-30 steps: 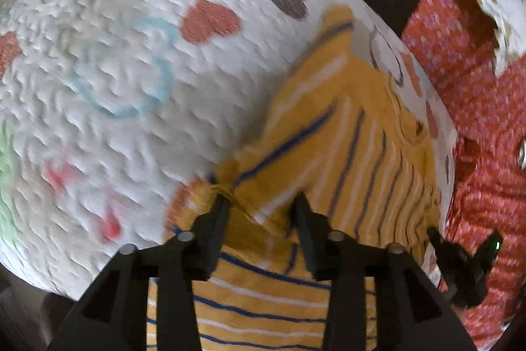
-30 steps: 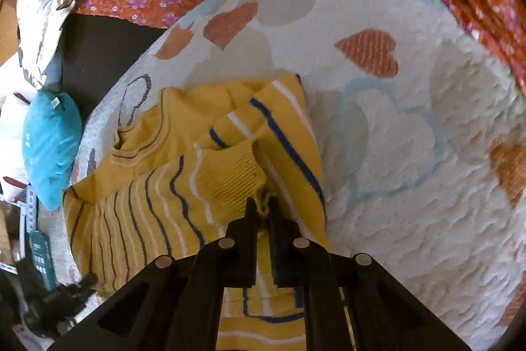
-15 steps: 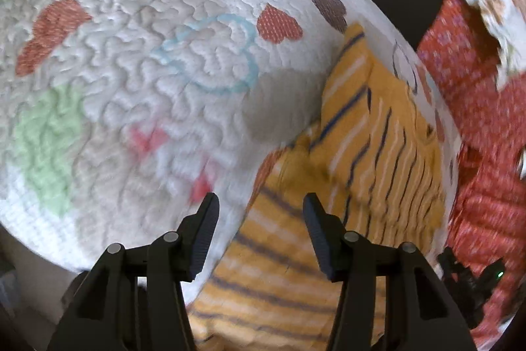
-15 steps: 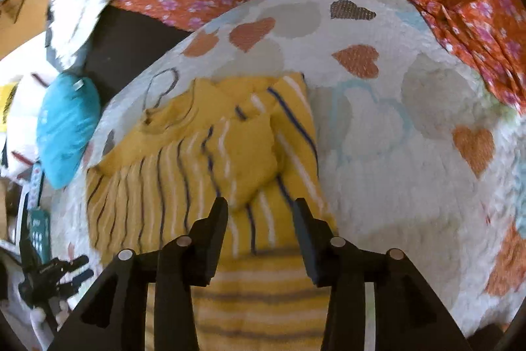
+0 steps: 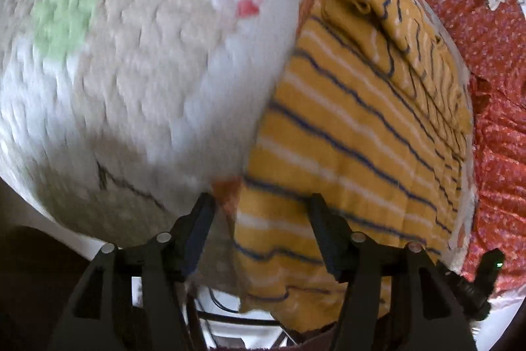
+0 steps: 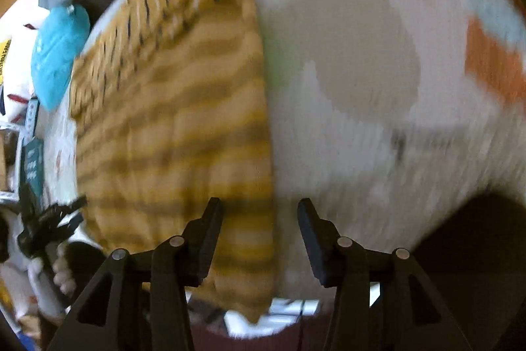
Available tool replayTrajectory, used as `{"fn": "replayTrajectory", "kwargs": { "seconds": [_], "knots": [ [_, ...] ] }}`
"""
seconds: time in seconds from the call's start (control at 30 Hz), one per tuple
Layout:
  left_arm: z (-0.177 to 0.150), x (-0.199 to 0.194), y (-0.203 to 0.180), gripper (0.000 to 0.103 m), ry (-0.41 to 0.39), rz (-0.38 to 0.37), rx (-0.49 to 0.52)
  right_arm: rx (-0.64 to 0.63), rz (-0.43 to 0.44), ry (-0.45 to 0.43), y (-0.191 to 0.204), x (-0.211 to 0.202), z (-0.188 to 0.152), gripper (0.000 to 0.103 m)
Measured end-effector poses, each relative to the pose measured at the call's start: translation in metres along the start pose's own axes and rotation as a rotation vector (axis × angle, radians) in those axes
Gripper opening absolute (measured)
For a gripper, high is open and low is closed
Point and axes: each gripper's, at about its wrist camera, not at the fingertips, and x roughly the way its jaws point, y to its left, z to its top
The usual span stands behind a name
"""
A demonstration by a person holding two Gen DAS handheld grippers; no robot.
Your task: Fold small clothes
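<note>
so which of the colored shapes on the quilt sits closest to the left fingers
The orange patch, just above the left gripper at the yellow sweater's edge; the green and pink shapes lie much farther up.

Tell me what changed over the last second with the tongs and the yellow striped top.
Both tongs let go of the folded-in sleeves and pulled back toward the near hem of the yellow striped top. The left tongs and right tongs are opening, their pads clear of the fabric beneath them. The top stays on the heart quilt, sleeves folded in.
</note>
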Motion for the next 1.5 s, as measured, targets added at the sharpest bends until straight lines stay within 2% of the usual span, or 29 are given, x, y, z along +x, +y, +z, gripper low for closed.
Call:
{"fn": "replayTrajectory", "kwargs": {
  "seconds": [0.1,0.17,0.33,0.47,0.5,0.53,0.57,0.63,0.67,0.7,0.73,0.77,0.9,0.97,1.07,1.13,1.27,1.37,1.47,1.5],
  "knots": [
    [-0.027,0.012,0.007,0.059,0.060,-0.062,-0.016,0.002,0.048,-0.007,0.001,0.002,-0.020,0.062],
    [-0.040,0.018,0.007,0.059,0.110,-0.054,-0.016,-0.003,0.085,0.029,0.003,0.008,-0.027,0.065],
    [-0.059,0.015,-0.006,0.059,0.116,-0.069,0.028,-0.045,0.088,0.081,0.017,0.019,-0.038,0.075],
    [-0.068,0.031,-0.015,0.059,0.202,-0.055,0.033,-0.047,0.105,0.143,0.020,0.031,-0.047,0.081],
    [-0.071,0.032,-0.016,0.049,0.210,-0.053,0.033,-0.045,0.109,0.159,0.020,0.035,-0.049,0.081],
    [-0.072,0.031,-0.017,0.018,0.207,-0.051,0.031,-0.045,0.109,0.177,0.021,0.039,-0.052,0.081],
    [-0.074,0.028,-0.015,0.006,0.207,-0.056,0.022,-0.047,0.107,0.191,0.022,0.042,-0.053,0.081],
    [-0.081,0.017,-0.006,0.008,0.187,-0.094,-0.018,-0.067,0.098,0.195,0.025,0.042,-0.056,0.080],
    [-0.084,0.010,-0.004,0.007,0.176,-0.114,-0.036,-0.078,0.087,0.195,0.026,0.041,-0.057,0.070],
    [-0.085,0.003,-0.005,0.007,0.165,-0.129,-0.050,-0.087,0.067,0.191,0.027,0.039,-0.058,0.051],
    [-0.087,-0.006,-0.006,0.007,0.150,-0.146,-0.059,-0.082,0.065,0.187,0.025,0.037,-0.058,0.037],
    [-0.088,-0.016,-0.008,0.007,0.134,-0.161,-0.059,-0.065,0.127,0.196,0.023,0.034,-0.057,0.010],
    [-0.087,-0.058,-0.018,0.007,0.074,-0.225,-0.056,0.000,0.321,0.138,0.020,0.004,-0.052,0.009],
    [-0.078,-0.076,-0.020,0.007,0.043,-0.248,-0.060,0.002,0.375,0.093,0.026,-0.012,-0.045,0.009],
    [-0.051,-0.096,-0.034,0.007,-0.004,-0.285,-0.071,-0.008,0.410,0.027,0.039,-0.032,-0.027,0.009],
    [-0.034,-0.109,-0.051,0.007,-0.036,-0.300,-0.064,-0.012,0.430,-0.016,0.047,-0.046,-0.009,0.009],
    [0.021,-0.121,-0.087,0.007,-0.083,-0.314,-0.027,-0.032,0.477,-0.091,0.068,-0.069,0.042,0.009],
    [0.076,-0.112,-0.117,0.007,-0.108,-0.292,0.008,-0.044,0.454,-0.151,0.084,-0.073,0.091,0.009],
    [0.132,-0.085,-0.140,0.008,-0.106,-0.246,0.008,-0.033,0.411,-0.199,0.091,-0.064,0.147,0.009],
    [0.154,-0.070,-0.147,0.008,-0.109,-0.208,0.001,-0.025,0.389,-0.214,0.092,-0.059,0.163,0.009]
  ]
}}
